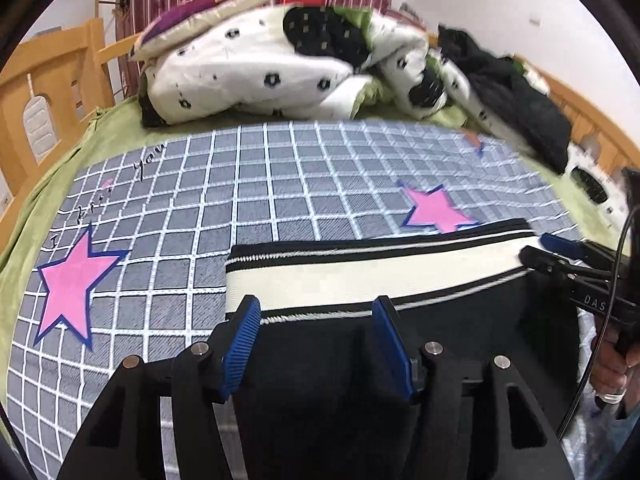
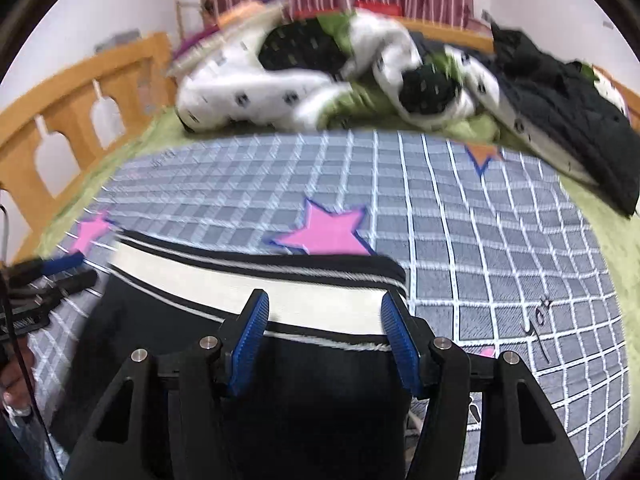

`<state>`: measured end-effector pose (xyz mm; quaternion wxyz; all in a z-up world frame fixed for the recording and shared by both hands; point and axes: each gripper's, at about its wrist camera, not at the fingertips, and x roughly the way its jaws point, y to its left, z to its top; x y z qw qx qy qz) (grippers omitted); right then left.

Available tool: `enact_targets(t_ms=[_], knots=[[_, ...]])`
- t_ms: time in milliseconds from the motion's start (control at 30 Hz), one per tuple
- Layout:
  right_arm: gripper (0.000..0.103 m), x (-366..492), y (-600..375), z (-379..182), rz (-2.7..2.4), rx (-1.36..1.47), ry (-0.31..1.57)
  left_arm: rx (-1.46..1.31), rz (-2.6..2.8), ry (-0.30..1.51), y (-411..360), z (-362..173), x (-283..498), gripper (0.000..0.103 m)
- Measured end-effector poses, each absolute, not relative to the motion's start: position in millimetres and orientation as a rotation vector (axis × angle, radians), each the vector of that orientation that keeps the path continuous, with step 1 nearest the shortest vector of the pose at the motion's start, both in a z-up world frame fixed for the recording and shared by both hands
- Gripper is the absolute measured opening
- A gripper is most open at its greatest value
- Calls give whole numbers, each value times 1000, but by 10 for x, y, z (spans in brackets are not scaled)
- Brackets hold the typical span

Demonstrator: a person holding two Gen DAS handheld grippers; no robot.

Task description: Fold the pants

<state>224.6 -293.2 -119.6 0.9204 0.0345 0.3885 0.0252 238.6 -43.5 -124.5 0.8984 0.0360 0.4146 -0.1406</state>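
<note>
Black pants [image 1: 328, 360] with a wide cream waistband [image 1: 360, 276] edged in black and white stripes lie flat on the grid-patterned bedspread [image 1: 240, 184]. My left gripper [image 1: 316, 308] is open, its blue pads just above the left part of the waistband. My right gripper [image 2: 324, 304] is open over the right end of the waistband [image 2: 280, 292]. The right gripper shows at the right edge of the left wrist view [image 1: 548, 250], the left gripper at the left edge of the right wrist view [image 2: 68, 268].
A rumpled white quilt with black flowers [image 1: 260, 72] and dark clothes [image 1: 512, 92] are piled at the far side of the bed. A wooden bed rail [image 1: 48, 92] runs along the left. Pink stars [image 1: 72, 280] mark the bedspread.
</note>
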Motion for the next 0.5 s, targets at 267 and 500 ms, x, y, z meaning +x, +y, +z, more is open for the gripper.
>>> enact_targets(t_ms=[267,500], knots=[[63,2361,-3060,-1493,39,62,811,115,-277,882,-497,-1529,2471,62],[65,2391,-3216,-1574,93,201,840,109,-274,880,-478,-1531,2454,62]])
